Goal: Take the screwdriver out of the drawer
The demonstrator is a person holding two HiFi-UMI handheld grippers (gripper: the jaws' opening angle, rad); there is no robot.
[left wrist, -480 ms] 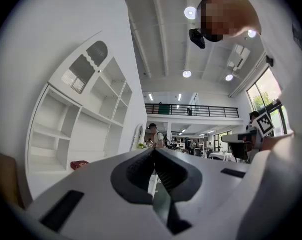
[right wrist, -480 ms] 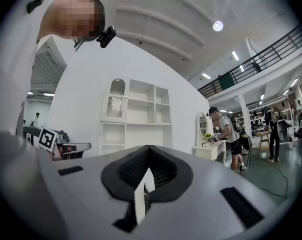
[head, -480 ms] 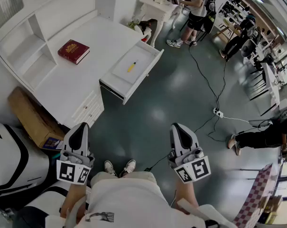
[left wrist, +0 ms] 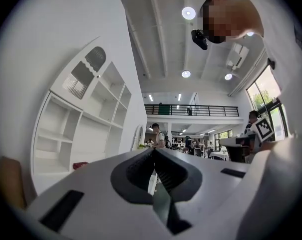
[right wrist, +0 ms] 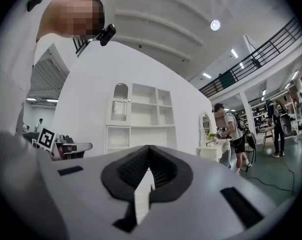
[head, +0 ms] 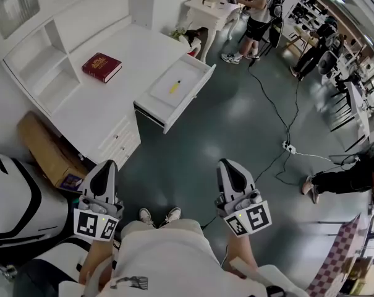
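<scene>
Head view. Open drawer (head: 188, 101) stood pulled out from the white desk (head: 106, 113), toward the bare floor. Screwdriver (head: 175, 86), yellow, lay flat on the drawer bottom near its middle. Its long axis ran diagonally, lower left to upper right in the picture, roughly parallel to the drawer front. Too small to tell tip from handle. Red book (head: 102, 67) sat on the desk top, well apart from the drawer. Left hand-held gripper (head: 104, 166) and right hand-held gripper (head: 230, 164) were both held low near the person's waist, pointing forward. The screwdriver lay ahead of both and between their lines, well apart from either. The right one looked slightly nearer, and it stood on the floor side onto which the drawer opens.

Left gripper view. Left hand-held gripper (left wrist: 153, 170) was clenched, its pads meeting, nothing between them. White shelving stood beyond at left, the red book low beside it. Neither drawer nor screwdriver showed.

Right gripper view. Right hand-held gripper (right wrist: 147, 170) was likewise clenched and empty. The white shelf unit (right wrist: 141, 119) stood ahead. The screwdriver was not visible.

Judgement: the reach had not begun. The person needed to step closer, then bring opened jaws down across the tool's long axis.
</scene>
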